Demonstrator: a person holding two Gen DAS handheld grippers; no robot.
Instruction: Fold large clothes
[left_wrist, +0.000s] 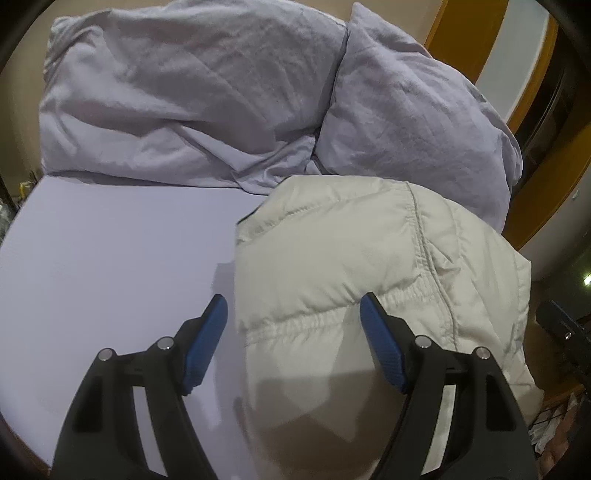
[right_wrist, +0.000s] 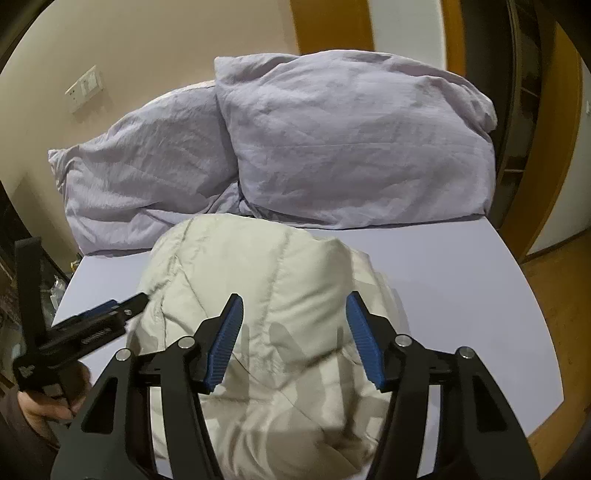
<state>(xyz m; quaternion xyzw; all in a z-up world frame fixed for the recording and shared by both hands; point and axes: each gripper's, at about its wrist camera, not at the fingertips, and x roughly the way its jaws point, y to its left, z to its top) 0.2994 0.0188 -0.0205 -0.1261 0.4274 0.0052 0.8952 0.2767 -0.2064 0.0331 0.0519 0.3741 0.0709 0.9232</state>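
A cream quilted puffer jacket (left_wrist: 343, 258) lies bunched on the lilac bed sheet (left_wrist: 110, 251). My left gripper (left_wrist: 291, 306) hovers over the jacket's left edge, jaws open, one blue pad above the sheet and the other above the jacket; neither pad presses on fabric. In the right wrist view the jacket (right_wrist: 251, 273) fills the middle, and my right gripper (right_wrist: 294, 301) stands open above it with nothing pinched. The left gripper (right_wrist: 110, 314) shows there too, at the jacket's left side, held by a hand (right_wrist: 44, 402).
Two crumpled lilac pillows (left_wrist: 184, 103) (right_wrist: 351, 147) lie along the head of the bed, just behind the jacket. A beige wall with a switch plate (right_wrist: 85, 88) stands behind, and a wooden door frame (right_wrist: 546, 155) and floor are to the right.
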